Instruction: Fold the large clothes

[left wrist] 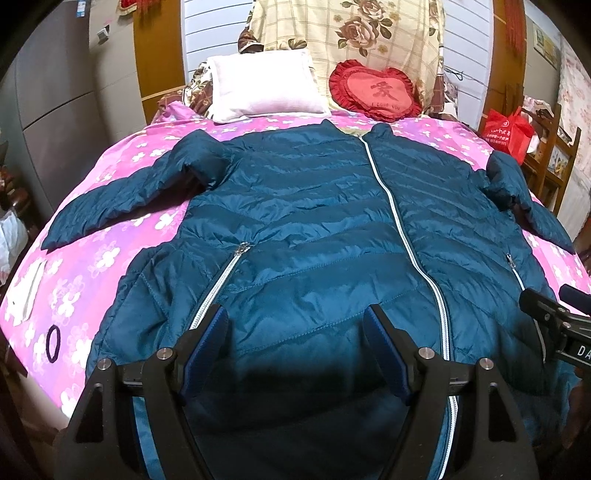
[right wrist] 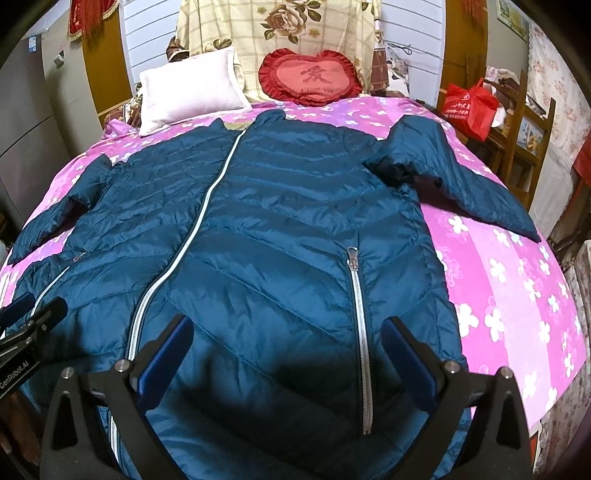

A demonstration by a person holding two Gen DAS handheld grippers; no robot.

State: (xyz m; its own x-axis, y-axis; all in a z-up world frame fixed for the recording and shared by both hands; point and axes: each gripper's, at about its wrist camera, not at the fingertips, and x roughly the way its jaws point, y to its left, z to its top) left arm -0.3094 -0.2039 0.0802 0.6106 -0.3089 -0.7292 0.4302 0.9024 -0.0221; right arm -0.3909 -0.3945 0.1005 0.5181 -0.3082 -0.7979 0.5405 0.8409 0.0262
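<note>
left wrist view looks up the bed (left wrist: pixel 110 236) from its foot edge, with the left gripper (left wrist: pixel 295 328) low over the hem of a teal jacket (left wrist: pixel 303 229); its jaws stand wide apart and hold nothing. the jacket lies front up and zipped along the middle of the bed, collar toward the head edge, both sleeves spread out toward the side edges. the right gripper (left wrist: pixel 554 314) shows only partly at the right rim of this view, just above the jacket's hem.

right wrist view has the right gripper (right wrist: pixel 288 336) above the jacket (right wrist: pixel 280 221) near the foot edge, jaws also wide apart and empty, with a pocket zip between them. the left gripper (right wrist: pixel 33 314) pokes in at the left rim.

on the pink flowered cover near the left foot corner lie a dark hair tie (left wrist: pixel 53 341) and a white flat thing (left wrist: pixel 31 288), both clear of the jacket. at the head edge a white pillow (left wrist: pixel 264 86) and a red heart cushion (left wrist: pixel 375 92) lean just beyond the collar, with a folded flowered quilt (left wrist: pixel 369 29) behind them. a red bag (right wrist: pixel 471 107) sits on a wooden stand off the right side edge.
</note>
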